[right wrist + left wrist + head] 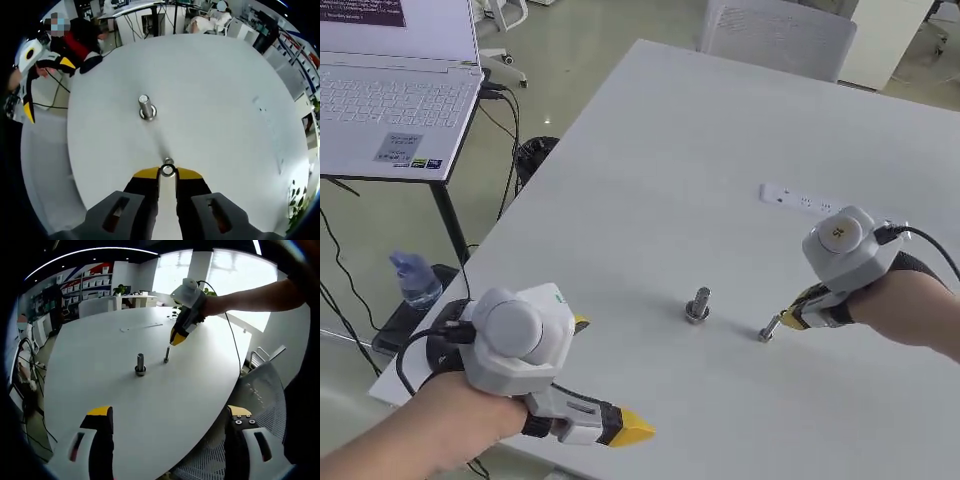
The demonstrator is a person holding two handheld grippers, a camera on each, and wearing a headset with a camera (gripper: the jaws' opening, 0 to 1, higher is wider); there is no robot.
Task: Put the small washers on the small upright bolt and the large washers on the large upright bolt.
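In the head view the right gripper (788, 320) is at the top of the small bolt (767, 330), which stands just right of the large bolt (697, 305) on the white bench (650, 180). It is probably there to seat a washer. The left gripper (610, 376) hangs well apart from the large bolt, on the person's side of it, likely parked out of the way. A power strip (798, 198) lies beyond the large bolt and a laptop (390, 90) sits far to its left.

In the left gripper view its fingers (100, 440) are spread wide around nothing, with the large bolt beyond them. Shelves (95, 277) and bright windows (175, 270) line the office behind.

In the right gripper view the fingers (145, 175) are nearly together, pinching what looks like a small washer (168, 170). The large bolt is straight beyond it on smooth, bare surface.
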